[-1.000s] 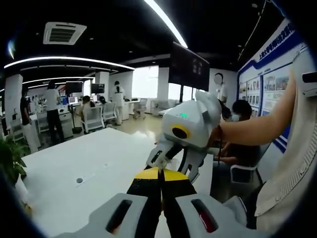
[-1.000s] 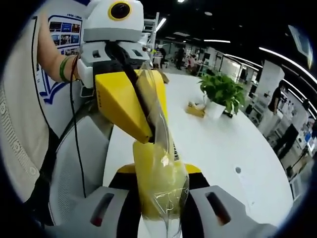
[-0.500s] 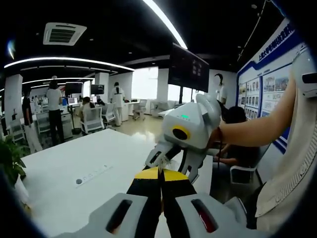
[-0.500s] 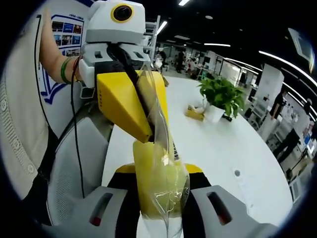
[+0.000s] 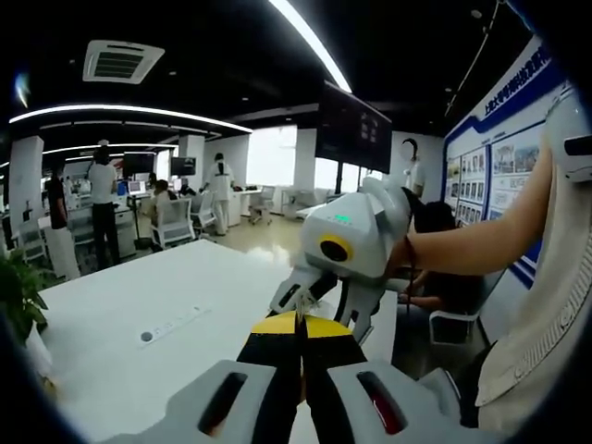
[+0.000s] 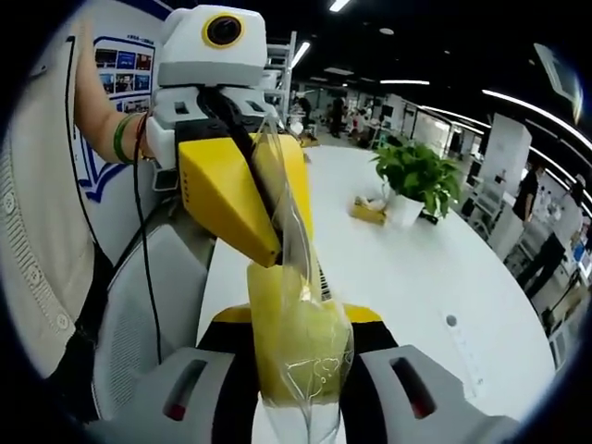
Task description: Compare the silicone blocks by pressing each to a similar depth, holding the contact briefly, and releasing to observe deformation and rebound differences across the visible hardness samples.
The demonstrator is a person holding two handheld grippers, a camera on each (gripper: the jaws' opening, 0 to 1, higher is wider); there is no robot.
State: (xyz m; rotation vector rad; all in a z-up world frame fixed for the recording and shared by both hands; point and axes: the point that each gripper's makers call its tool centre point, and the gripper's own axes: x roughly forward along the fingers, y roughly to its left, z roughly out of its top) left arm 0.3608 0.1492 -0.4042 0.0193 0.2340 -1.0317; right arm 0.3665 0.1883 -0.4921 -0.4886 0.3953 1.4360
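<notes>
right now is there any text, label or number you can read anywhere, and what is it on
None can be read.
Wall board: a line of characters across its blue top band, too blurred to read.
Panels on the same board: too small to read.
Bag held between the two grippers: barcode-like stripes by its edge, no legible digits.

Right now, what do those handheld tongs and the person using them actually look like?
Each of the tongs has a white and grey body with two wedge-shaped jaws, yellow outside and black inside. The left tongs trail a black cable past a green wristband. The right tongs show a small green light on their white shell. The person wears a pale knitted top.
</notes>
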